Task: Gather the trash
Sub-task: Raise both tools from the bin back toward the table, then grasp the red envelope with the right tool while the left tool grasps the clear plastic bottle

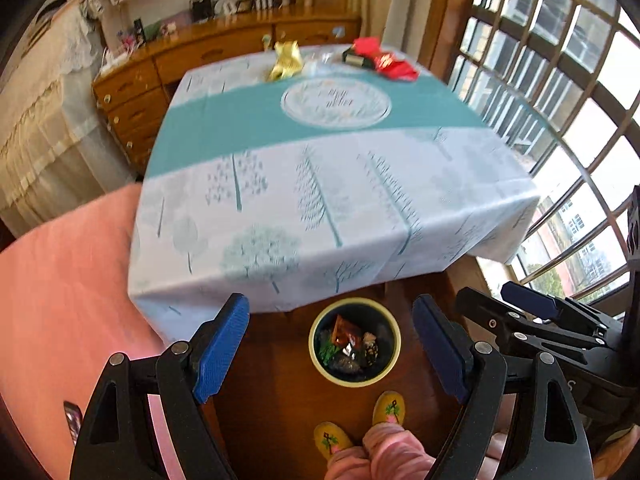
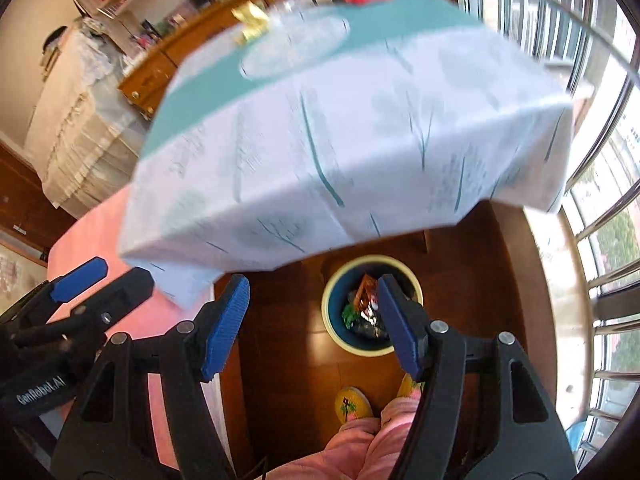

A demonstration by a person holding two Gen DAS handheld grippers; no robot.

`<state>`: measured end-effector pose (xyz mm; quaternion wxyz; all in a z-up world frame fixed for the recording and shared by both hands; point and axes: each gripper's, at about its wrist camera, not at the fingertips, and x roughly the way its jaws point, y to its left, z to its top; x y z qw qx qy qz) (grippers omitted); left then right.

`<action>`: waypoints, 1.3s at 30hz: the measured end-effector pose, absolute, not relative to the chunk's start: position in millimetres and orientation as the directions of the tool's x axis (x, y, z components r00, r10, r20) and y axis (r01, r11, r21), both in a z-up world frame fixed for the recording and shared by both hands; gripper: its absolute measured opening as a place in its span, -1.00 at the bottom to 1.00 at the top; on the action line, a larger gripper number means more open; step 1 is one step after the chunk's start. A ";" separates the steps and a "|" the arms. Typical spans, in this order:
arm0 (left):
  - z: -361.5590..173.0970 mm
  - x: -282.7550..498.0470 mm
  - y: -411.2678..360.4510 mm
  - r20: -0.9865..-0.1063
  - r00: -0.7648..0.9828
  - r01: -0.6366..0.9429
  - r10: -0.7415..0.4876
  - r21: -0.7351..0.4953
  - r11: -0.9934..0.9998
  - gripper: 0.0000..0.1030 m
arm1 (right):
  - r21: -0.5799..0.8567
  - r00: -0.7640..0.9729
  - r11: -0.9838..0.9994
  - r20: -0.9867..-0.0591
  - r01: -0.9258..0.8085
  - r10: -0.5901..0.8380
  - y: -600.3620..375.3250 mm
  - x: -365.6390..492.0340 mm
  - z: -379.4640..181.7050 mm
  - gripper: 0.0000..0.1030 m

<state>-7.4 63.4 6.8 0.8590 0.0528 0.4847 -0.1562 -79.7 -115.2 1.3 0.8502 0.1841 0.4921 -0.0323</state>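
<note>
The bin [image 1: 354, 342] on the floor already holds several wrappers, while a gold wrapper [image 1: 285, 61] and a red packet [image 1: 384, 60] remain on the table [image 1: 304, 184] at twelve o'clock, well apart from the left gripper [image 1: 332, 354] and right gripper [image 2: 312, 326], both wide open and empty.

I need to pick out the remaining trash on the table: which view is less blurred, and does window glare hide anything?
Left wrist view: mild blur; gold wrapper and red wrappers are readable on the tablecloth. Right wrist view: heavy motion smear on the table. Window is bright in both, yet no glare covers the trash.
</note>
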 end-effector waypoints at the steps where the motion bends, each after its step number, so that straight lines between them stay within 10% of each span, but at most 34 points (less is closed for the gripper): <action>1: 18.9 -9.9 62.7 -0.839 0.493 0.330 -0.229 -0.063 0.942 0.66 | 0.279 0.529 0.931 -0.840 0.234 0.119 -114.6 -81.3 16.8 0.23; 22: 217.7 40.8 63.2 -0.651 0.725 0.305 -0.226 0.010 0.952 0.66 | 0.190 0.781 0.958 -0.623 0.214 -0.051 -140.2 -50.5 247.9 0.23; 39: 110.2 349.9 -22.9 -0.801 0.595 0.086 -0.065 -0.017 0.996 0.65 | 0.262 0.641 0.959 -0.755 0.106 0.136 -315.5 240.3 129.5 0.23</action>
